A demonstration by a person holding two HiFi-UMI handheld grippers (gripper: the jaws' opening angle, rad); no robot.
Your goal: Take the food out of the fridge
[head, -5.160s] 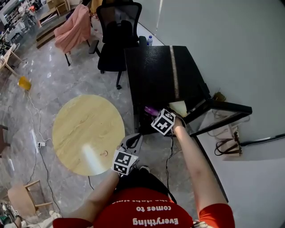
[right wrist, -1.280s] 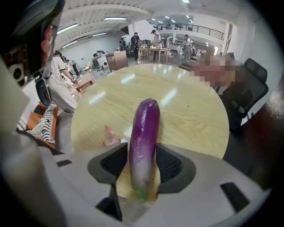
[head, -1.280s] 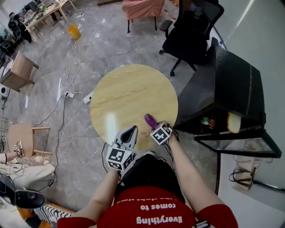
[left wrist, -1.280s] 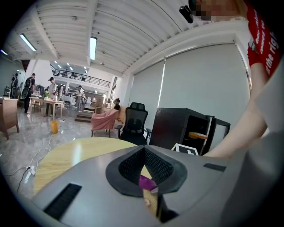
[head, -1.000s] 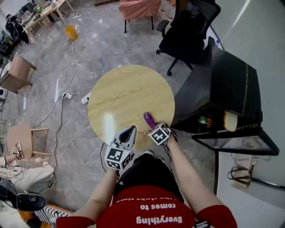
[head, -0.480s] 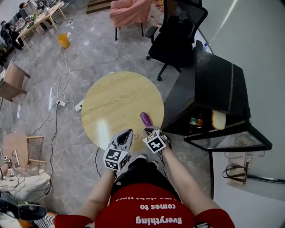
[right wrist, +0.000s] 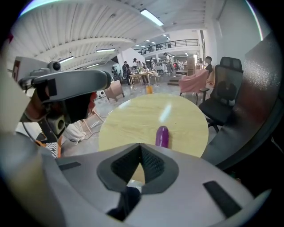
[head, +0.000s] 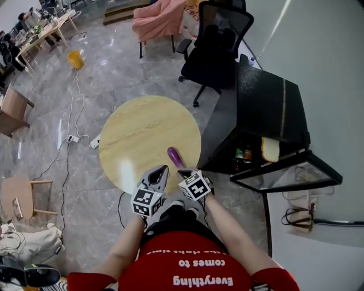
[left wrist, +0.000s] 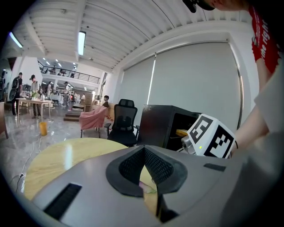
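A purple eggplant (head: 175, 157) lies on the round wooden table (head: 136, 133) near its edge closest to me; in the right gripper view the eggplant (right wrist: 162, 135) rests just beyond the jaws. My right gripper (head: 183, 172) hovers short of it; its jaws have just been closing and now meet with nothing between them (right wrist: 140, 146). Beside it, my left gripper (head: 164, 169) is shut and empty (left wrist: 145, 148). The black fridge (head: 261, 105) stands to the right with its glass door (head: 287, 173) swung open. A yellow food item (head: 269, 149) and small bottles (head: 243, 153) sit inside.
A black office chair (head: 216, 42) stands behind the fridge and table. A pink armchair (head: 159, 17) is farther back. Cables and a power strip (head: 71, 138) trail over the floor left of the table. A wooden chair (head: 20, 196) stands at the near left.
My right gripper has let go of the eggplant, lifted and drawn back toward me with its jaws now shut. The eggplant stays on the table. The left gripper has shifted slightly.
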